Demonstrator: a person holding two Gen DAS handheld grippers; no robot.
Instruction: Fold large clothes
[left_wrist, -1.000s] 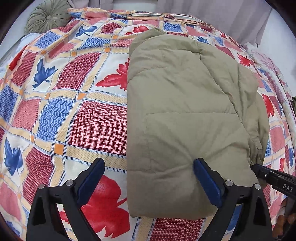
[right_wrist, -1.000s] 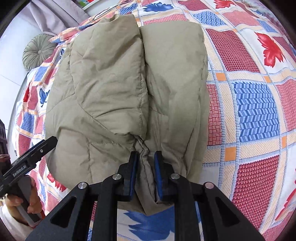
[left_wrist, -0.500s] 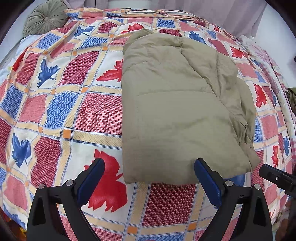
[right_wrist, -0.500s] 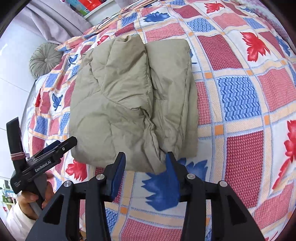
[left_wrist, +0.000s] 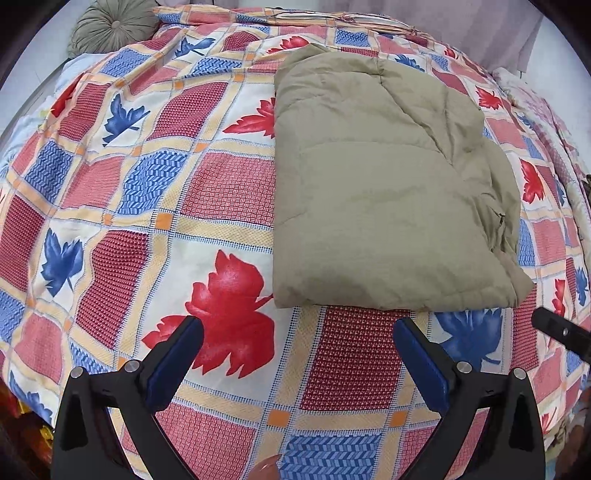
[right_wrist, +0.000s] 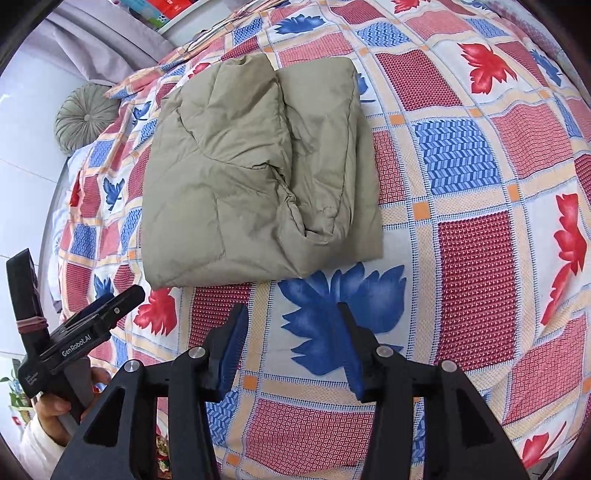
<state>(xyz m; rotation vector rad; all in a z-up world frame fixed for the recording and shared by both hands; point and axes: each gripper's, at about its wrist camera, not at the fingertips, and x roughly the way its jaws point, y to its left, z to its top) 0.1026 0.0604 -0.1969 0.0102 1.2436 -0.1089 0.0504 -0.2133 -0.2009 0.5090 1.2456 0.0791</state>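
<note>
Right gripper (right_wrist: 291, 343) just let go of the olive padded coat (left_wrist: 384, 206), now spread; left gripper (left_wrist: 295, 354) spread too, both pulled back. Coat lies folded on the bed (left_wrist: 221, 192); fold looks done.

We are holding our left gripper (left_wrist: 295, 343) with its jaws spread wide, its blue pads (left_wrist: 173, 363) gripping nothing. We are holding our right gripper (right_wrist: 291, 332) with its jaws parted too, less widely, and nothing between them. Our left hand (right_wrist: 55, 406) is showing in the right wrist view, wrapping its gripper's handle.
</note>
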